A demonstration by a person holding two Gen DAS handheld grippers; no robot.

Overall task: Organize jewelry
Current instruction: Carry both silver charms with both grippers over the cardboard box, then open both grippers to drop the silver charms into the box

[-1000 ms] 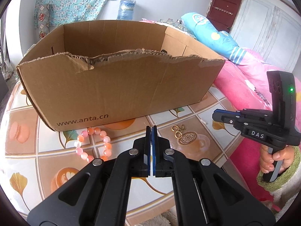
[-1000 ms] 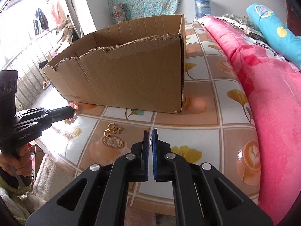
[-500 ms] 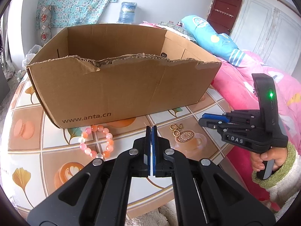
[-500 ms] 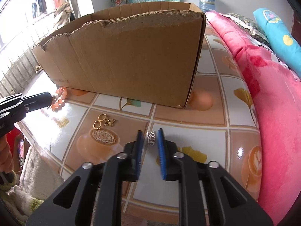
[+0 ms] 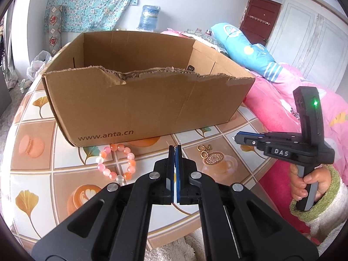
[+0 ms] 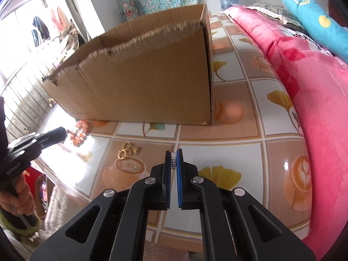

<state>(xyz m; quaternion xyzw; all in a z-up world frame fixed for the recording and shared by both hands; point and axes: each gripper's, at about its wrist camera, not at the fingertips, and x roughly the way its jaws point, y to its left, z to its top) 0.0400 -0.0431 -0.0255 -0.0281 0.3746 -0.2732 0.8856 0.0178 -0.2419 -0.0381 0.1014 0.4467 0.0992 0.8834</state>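
Right claw [image 6: 174, 152] pinches a small silver ribbed ring [image 6: 173, 159] just above the tiled-print tabletop [image 6: 239, 134], near the torn cardboard box [image 5: 141, 104]. Left claw [image 5: 174, 150] is pressed together w/ nothing held. Pink-orange bead bracelet [image 5: 116, 162] and gold earrings [image 5: 204, 151] lie on the tabletop in front of the box.

Both tongs [image 5: 174, 150] [image 6: 174, 153] closed, angled downward

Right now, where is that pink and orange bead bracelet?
In the left wrist view the bead bracelet lies flat on the tiled tabletop, just in front of the cardboard box below its printed web address, left of the left gripper.
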